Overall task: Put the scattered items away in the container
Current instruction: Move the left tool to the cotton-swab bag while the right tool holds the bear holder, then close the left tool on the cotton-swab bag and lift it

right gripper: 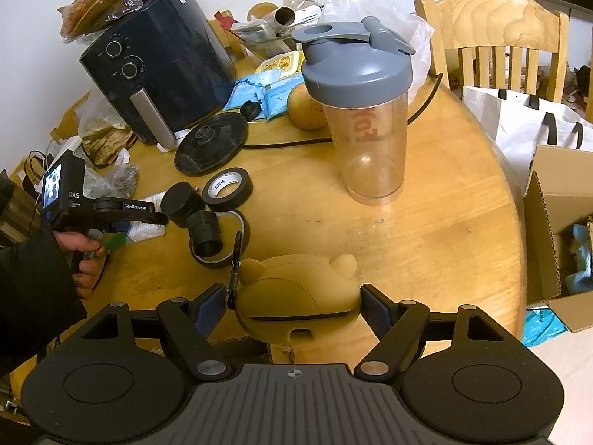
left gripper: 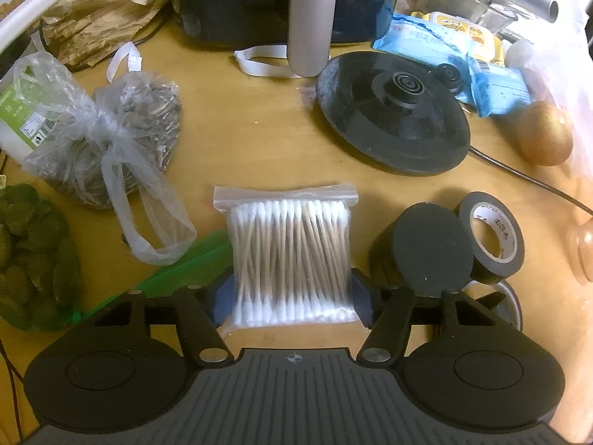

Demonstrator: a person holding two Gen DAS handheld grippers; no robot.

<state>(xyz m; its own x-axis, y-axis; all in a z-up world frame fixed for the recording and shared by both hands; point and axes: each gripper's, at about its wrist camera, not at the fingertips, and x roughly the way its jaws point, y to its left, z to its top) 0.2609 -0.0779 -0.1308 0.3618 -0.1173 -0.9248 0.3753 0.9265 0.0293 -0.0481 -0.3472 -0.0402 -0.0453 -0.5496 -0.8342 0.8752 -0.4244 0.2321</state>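
Note:
A clear zip bag of cotton swabs (left gripper: 289, 256) lies on the wooden table (left gripper: 259, 148), and my left gripper (left gripper: 292, 302) is shut on its lower end, a blue pad against each side. In the right wrist view that gripper (right gripper: 146, 220) is held by a hand (right gripper: 83, 250) at the left. My right gripper (right gripper: 292, 306) is shut on a yellow bear-shaped case (right gripper: 296, 293) at the table's near edge; a black carabiner (right gripper: 235, 259) hangs from the case. An open cardboard box (right gripper: 548, 230) stands beyond the table's right edge.
Just right of the swabs are a black round cap (left gripper: 426, 248) and a black tape roll (left gripper: 493, 237). A kettle base (left gripper: 393, 111), potato (left gripper: 545, 133), tied plastic bag (left gripper: 122, 137) and green net bag (left gripper: 29, 259) surround them. A shaker bottle (right gripper: 363, 111), air fryer (right gripper: 155, 63) and chair (right gripper: 493, 37) stand further off.

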